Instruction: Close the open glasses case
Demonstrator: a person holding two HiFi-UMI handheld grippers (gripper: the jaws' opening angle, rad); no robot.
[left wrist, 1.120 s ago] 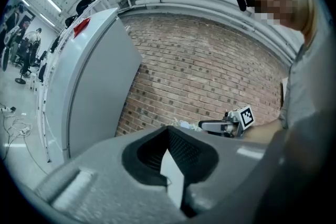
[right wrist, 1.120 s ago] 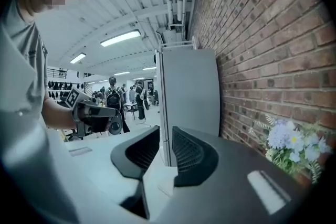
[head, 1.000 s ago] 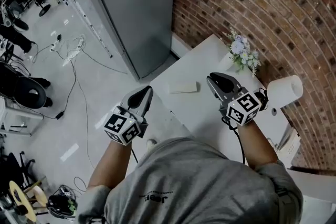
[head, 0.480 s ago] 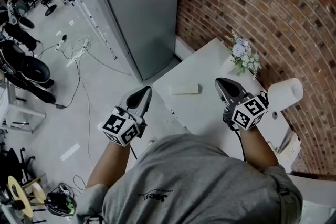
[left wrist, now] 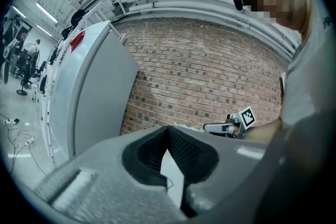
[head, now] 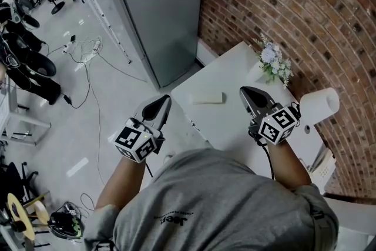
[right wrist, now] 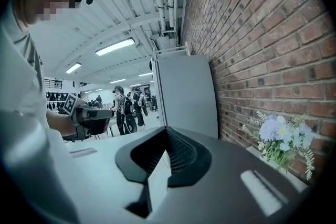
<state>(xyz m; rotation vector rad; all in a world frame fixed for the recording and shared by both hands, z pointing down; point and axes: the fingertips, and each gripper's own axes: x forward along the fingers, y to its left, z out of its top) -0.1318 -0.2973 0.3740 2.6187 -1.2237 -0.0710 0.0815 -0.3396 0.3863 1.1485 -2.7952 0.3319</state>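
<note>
Grey cabinet (head: 158,3) beside brick wall (head: 294,3) (cables (head: 88,47) across floor (head: 53,109)).

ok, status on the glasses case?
Left tool, right tool shut, empty. Glasses case on table between them, untouched; lid state unclear. Nothing blocking.

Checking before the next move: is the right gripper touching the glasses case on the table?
Apart. The head view shows bare table between the right gripper and the glasses case, which lies off its tip.
</note>
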